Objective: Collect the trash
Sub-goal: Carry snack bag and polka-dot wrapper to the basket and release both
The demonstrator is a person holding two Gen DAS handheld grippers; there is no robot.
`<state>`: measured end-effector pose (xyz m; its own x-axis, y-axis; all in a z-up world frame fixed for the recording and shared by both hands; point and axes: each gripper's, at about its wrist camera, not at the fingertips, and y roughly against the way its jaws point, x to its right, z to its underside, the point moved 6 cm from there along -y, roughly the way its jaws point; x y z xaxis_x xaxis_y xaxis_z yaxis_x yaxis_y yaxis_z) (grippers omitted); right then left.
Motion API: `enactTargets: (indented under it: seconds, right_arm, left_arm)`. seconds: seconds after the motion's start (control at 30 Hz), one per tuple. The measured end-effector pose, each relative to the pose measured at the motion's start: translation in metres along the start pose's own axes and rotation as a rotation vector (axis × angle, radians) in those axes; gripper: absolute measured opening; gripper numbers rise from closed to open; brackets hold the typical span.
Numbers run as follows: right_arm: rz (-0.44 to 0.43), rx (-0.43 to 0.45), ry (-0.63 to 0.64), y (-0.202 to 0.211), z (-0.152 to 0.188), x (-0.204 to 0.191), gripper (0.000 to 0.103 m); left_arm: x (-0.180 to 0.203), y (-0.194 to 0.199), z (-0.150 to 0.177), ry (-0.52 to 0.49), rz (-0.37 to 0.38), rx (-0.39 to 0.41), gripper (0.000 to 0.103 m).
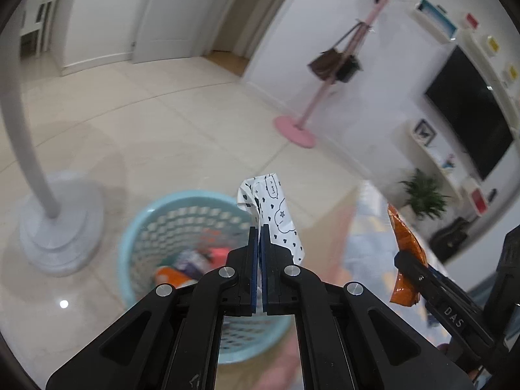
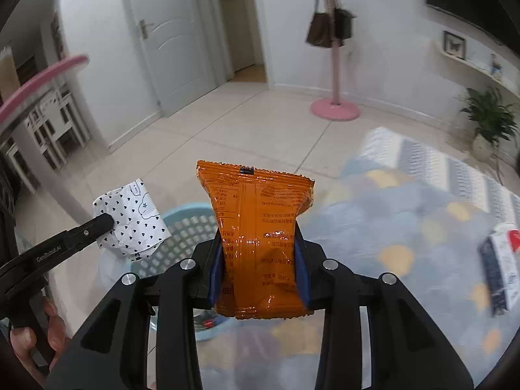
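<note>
My left gripper [image 1: 259,230] is shut on a white wrapper with black hearts [image 1: 273,208], held above the light blue basket [image 1: 136,234] on the floor. The basket holds several pieces of trash [image 1: 191,265]. My right gripper [image 2: 258,253] is shut on an orange snack packet [image 2: 256,224], held upright in the air to the right of the basket [image 2: 187,224]. The packet also shows at the right of the left wrist view [image 1: 406,260]. The white wrapper [image 2: 133,221] and the left gripper show at the left of the right wrist view.
A white lamp stand base [image 1: 58,224] sits left of the basket. A pink coat rack [image 2: 334,107] with bags stands near the far wall. A glass table edge over a blue patterned rug [image 2: 406,227] lies at right, with a small carton [image 2: 500,269] on it. A potted plant [image 2: 487,120] is beyond.
</note>
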<state>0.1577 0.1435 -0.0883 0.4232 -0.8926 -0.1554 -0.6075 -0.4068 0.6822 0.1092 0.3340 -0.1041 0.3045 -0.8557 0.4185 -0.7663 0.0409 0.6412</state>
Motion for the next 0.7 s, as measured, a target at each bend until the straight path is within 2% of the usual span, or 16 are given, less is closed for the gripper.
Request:
enactTargets:
  seconds: [0.17, 0.47, 0.53, 0.57, 0.63, 0.67, 0.7]
  right_arm:
    - [-0.026, -0.074, 0.032, -0.040, 0.019, -0.028, 0.033]
    - [-0.030, -0.174, 0.034, -0.085, 0.045, -0.046, 0.036]
    - [-0.032, -0.176, 0.041, -0.086, 0.046, -0.049, 0.043]
    - [-0.034, -0.178, 0.040, -0.086, 0.045, -0.047, 0.048]
    - [-0.032, -0.177, 0.034, -0.086, 0.044, -0.047, 0.061]
    - [-0.032, -0.180, 0.027, -0.085, 0.043, -0.045, 0.064]
    - [-0.030, -0.184, 0.021, -0.086, 0.043, -0.044, 0.066]
  left_arm:
    - [-0.028, -0.014, 0.001, -0.009, -0.080, -0.037, 0.000]
    - [-0.050, -0.029, 0.008, -0.009, -0.146, -0.085, 0.000]
    - [-0.051, -0.029, 0.008, -0.004, -0.150, -0.086, 0.001]
    - [-0.052, -0.028, 0.008, -0.002, -0.154, -0.082, 0.005]
    - [-0.050, -0.027, 0.008, 0.000, -0.162, -0.081, 0.021]
    - [-0.050, -0.026, 0.007, -0.002, -0.174, -0.079, 0.031]
    - [-0.051, -0.024, 0.007, -0.011, -0.193, -0.073, 0.035]
